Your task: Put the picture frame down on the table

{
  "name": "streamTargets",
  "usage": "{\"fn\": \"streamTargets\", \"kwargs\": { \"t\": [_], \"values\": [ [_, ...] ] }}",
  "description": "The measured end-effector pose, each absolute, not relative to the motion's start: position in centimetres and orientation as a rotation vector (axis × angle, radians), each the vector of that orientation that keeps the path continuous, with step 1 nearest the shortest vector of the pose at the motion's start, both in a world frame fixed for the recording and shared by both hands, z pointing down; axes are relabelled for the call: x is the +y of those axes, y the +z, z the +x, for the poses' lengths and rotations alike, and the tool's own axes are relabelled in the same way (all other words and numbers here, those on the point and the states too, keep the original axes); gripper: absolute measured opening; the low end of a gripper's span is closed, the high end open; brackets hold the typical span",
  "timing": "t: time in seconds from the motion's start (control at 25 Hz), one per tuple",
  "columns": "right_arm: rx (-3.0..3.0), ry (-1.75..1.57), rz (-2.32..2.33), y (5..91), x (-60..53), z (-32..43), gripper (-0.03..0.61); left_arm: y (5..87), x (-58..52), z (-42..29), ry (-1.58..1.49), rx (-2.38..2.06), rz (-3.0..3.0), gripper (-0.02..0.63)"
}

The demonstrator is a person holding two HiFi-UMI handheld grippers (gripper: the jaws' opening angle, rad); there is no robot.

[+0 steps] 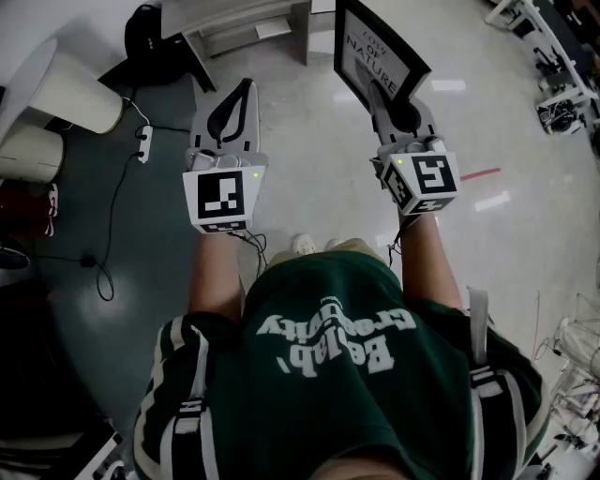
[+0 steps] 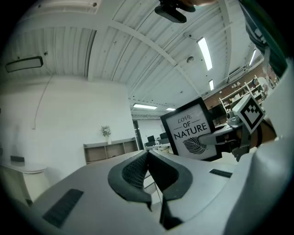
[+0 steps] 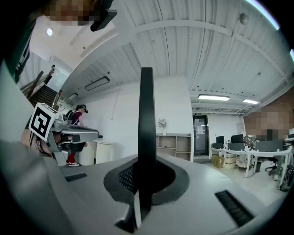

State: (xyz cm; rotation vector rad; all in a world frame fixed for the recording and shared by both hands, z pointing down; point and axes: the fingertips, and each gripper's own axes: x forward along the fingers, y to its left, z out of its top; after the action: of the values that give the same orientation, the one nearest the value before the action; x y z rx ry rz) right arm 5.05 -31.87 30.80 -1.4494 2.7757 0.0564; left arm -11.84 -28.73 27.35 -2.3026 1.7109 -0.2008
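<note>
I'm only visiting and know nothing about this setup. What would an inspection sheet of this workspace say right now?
Surface: no table under the grippers; only floor below.
Job's things: frame, held in the air, not yet set down.
Clutter: white cylinders at left.
Grippers: right hand-held gripper shut on the frame's edge; left hand-held gripper shut, empty.
Cables: power strip and cable on the floor at left.
Surroundings: shelf unit ahead; desks further off.
</note>
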Motion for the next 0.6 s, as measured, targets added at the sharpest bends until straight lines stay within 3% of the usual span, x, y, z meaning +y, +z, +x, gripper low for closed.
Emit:
{"fn": "streamTargets", "kwargs": {
  "t": [0.6],
  "values": [
    [2.738,0.051,-1.505,31.2,-32.1,6.1,0.038,27.7,-28.9,-11.5,-0.196,1.695,-2.321,0.018]
  ]
}}
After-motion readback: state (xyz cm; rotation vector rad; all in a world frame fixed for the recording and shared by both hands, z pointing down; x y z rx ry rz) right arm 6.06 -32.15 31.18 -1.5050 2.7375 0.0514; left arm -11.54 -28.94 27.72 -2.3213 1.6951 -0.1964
